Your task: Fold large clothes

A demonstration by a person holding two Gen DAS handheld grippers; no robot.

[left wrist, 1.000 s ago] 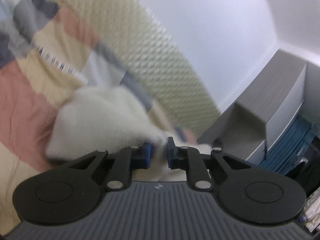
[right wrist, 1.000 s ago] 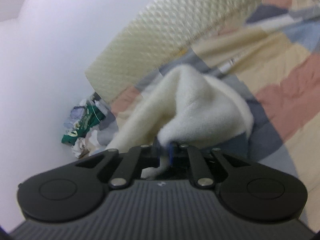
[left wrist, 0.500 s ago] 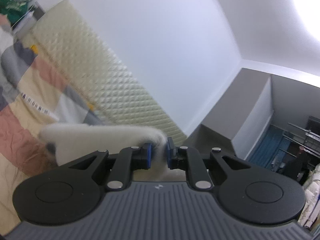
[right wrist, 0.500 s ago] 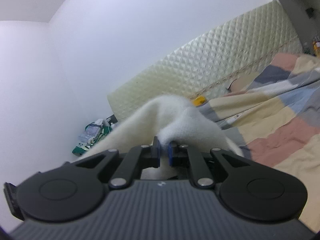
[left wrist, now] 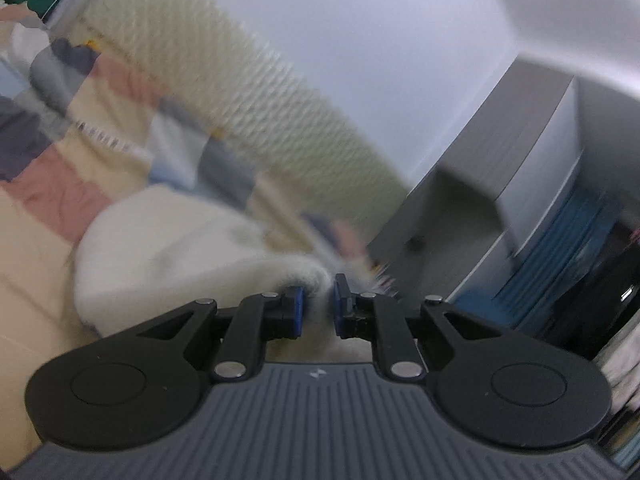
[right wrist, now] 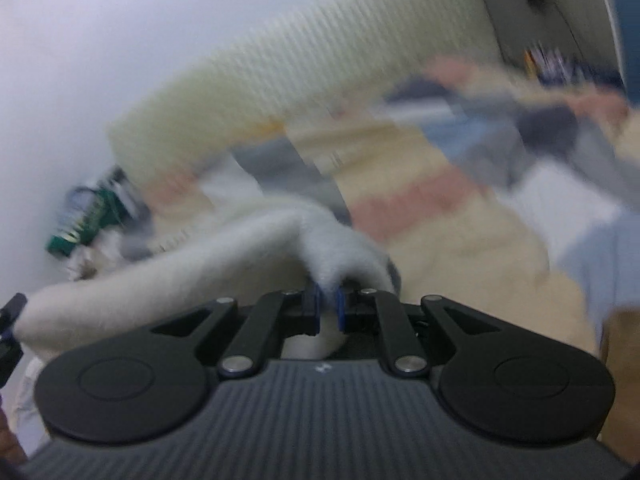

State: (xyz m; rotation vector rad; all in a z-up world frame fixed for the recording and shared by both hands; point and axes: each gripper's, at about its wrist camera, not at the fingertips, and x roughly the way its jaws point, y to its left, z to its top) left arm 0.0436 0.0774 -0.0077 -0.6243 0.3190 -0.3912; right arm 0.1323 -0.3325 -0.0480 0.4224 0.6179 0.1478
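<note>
A white fleecy garment hangs between my two grippers above a bed with a patchwork cover. My left gripper is shut on one edge of the garment, the cloth bunched between its blue pads. In the right wrist view the same white fleecy garment stretches off to the left, and my right gripper is shut on a pinched fold of it. Both views are blurred by motion.
A cream quilted headboard runs along the white wall behind the bed. A grey wardrobe stands to the right of it. A pile of clutter with a green package sits at the headboard's other end. Grey clothes lie on the bed.
Both grippers swung sideways with the garment still held. The left view dropped from the wall back toward the bed; the right view turned right along the bed and tilted down.
</note>
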